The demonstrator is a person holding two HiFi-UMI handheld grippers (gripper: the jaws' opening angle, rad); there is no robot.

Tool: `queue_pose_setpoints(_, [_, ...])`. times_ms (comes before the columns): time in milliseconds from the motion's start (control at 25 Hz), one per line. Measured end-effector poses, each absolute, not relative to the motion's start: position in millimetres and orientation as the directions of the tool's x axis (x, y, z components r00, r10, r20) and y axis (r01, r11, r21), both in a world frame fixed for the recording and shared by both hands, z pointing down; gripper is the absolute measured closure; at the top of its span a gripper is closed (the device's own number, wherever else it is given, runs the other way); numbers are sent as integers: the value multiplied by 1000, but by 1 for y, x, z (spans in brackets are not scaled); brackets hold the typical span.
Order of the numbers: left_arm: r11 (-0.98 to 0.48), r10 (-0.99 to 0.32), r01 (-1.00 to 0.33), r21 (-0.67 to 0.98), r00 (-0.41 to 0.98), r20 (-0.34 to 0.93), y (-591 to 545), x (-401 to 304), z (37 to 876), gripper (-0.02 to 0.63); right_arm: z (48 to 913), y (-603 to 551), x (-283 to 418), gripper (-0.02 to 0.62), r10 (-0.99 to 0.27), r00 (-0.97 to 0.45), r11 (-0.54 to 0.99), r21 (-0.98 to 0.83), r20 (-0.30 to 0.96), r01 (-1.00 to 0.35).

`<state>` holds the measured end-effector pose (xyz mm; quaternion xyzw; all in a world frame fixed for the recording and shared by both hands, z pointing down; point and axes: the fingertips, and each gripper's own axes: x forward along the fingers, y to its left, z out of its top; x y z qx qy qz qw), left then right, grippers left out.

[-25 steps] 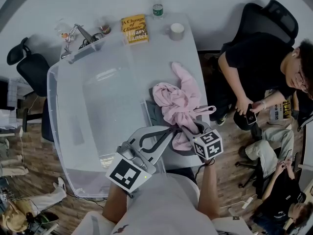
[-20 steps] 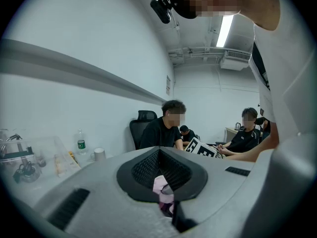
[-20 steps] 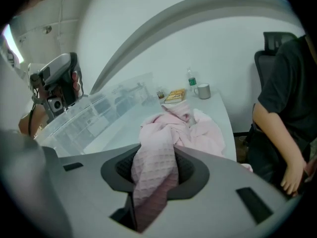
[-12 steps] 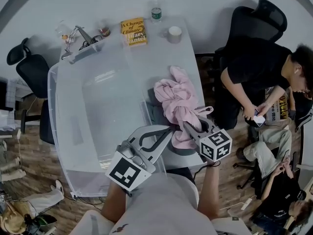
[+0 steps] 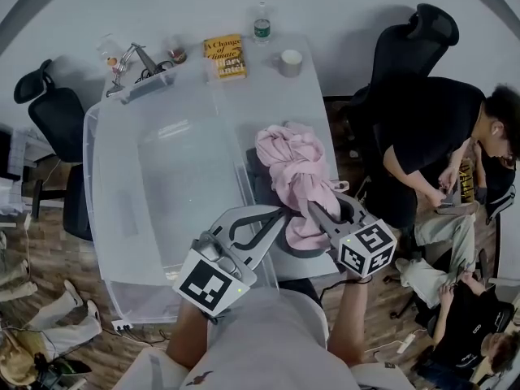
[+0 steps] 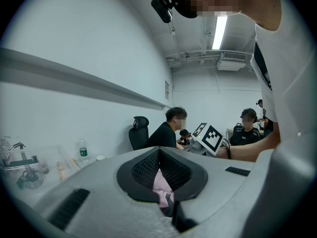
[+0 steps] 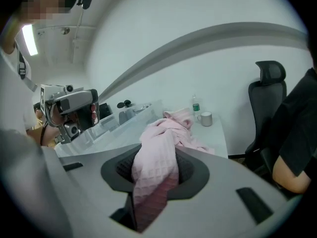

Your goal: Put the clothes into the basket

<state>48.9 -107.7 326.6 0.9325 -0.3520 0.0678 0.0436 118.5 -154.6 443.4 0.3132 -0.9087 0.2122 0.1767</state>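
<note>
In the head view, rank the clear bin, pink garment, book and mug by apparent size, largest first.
1. clear bin
2. pink garment, which sits closer to the camera than the book, so the gap may be overstated
3. book
4. mug

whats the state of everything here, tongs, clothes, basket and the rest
left tongs: shut on pink garment
right tongs: shut on pink garment
pink garment: bunched, held up, outside basket
basket: open-topped, empty
grey cloth: lying on table, under pink garment
bottle: upright
mug: upright
book: closed, flat
</note>
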Motion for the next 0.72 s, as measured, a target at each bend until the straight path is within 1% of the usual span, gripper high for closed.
queue_pose_setpoints(320, [-734, -672, -679, 7, 729, 134, -100, 41, 314, 600, 403, -149, 115, 470, -524, -765, 729, -267, 375, -631])
queue_pose_setpoints(720, [-712, -700, -702, -20, 706, 105, -92, 31, 298, 600, 356, -137, 103, 470, -516, -804, 776, -236, 294, -584])
